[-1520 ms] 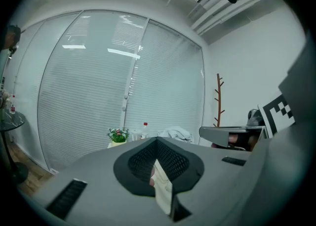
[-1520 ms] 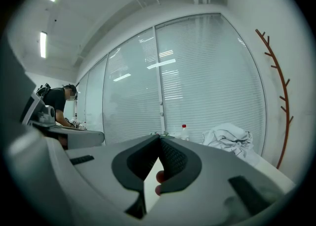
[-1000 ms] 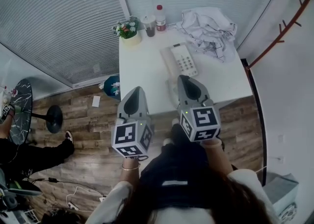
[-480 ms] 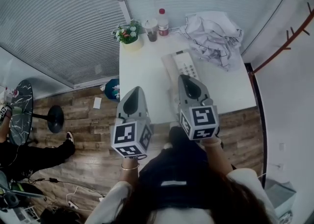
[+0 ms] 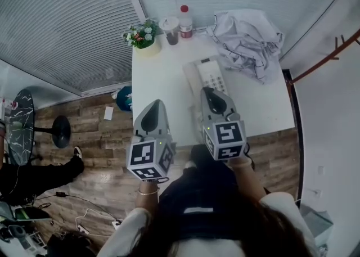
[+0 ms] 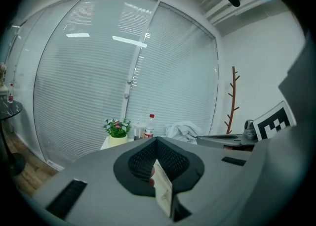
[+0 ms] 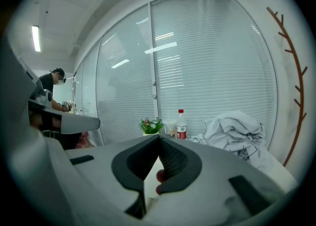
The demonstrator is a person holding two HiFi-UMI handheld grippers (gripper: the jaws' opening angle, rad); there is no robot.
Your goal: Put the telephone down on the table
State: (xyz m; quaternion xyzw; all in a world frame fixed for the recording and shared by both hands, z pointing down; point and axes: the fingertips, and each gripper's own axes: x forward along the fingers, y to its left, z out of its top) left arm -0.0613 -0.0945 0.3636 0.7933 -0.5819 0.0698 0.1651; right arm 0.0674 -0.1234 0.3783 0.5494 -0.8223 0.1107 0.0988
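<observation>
While the telephone point(image 5: 212, 73) lies just beyond it, the right hand-held gripper point(image 5: 208, 90) is closed, empty.

One table point(image 5: 163, 81) carries one telephone point(image 5: 209, 75), one potted plant point(image 5: 142, 35) at eleven o'clock, one cup point(image 5: 170, 28), one bottle point(image 5: 185, 21) and one crumpled cloth point(image 5: 247, 39) at one o'clock. Two tongs: left tongs point(image 5: 153, 104), right tongs point(image 5: 212, 90).
</observation>
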